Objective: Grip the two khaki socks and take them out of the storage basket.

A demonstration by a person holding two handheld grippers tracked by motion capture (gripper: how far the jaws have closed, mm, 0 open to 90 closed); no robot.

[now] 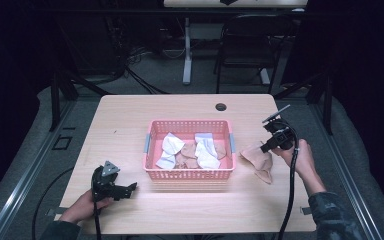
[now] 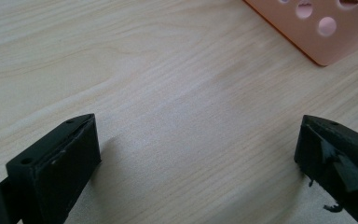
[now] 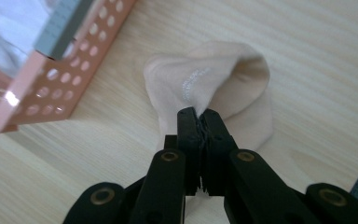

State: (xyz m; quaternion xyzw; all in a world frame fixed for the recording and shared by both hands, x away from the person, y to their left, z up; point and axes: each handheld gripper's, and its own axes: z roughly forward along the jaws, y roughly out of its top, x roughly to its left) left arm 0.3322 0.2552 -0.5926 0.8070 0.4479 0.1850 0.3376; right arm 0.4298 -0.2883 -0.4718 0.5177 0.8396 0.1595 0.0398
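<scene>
A beige sock (image 1: 259, 159) lies crumpled on the table just right of the pink basket (image 1: 190, 174). My right gripper (image 1: 264, 149) is shut on the sock; in the right gripper view its jaws pinch a fold of the sock (image 3: 214, 88) at the right gripper's tips (image 3: 199, 113). Inside the basket lie several white and beige socks (image 1: 195, 150). My left gripper (image 1: 131, 188) rests low on the table at the front left, open, with bare wood between its jaws, as the left gripper view (image 2: 198, 154) shows.
A corner of the pink basket (image 2: 321, 28) sits ahead of the left gripper. The basket's side with its grey handle (image 3: 58, 28) stands left of the held sock. A cable hole (image 1: 221, 107) is at the table's back edge. A chair (image 1: 250, 45) stands behind the table.
</scene>
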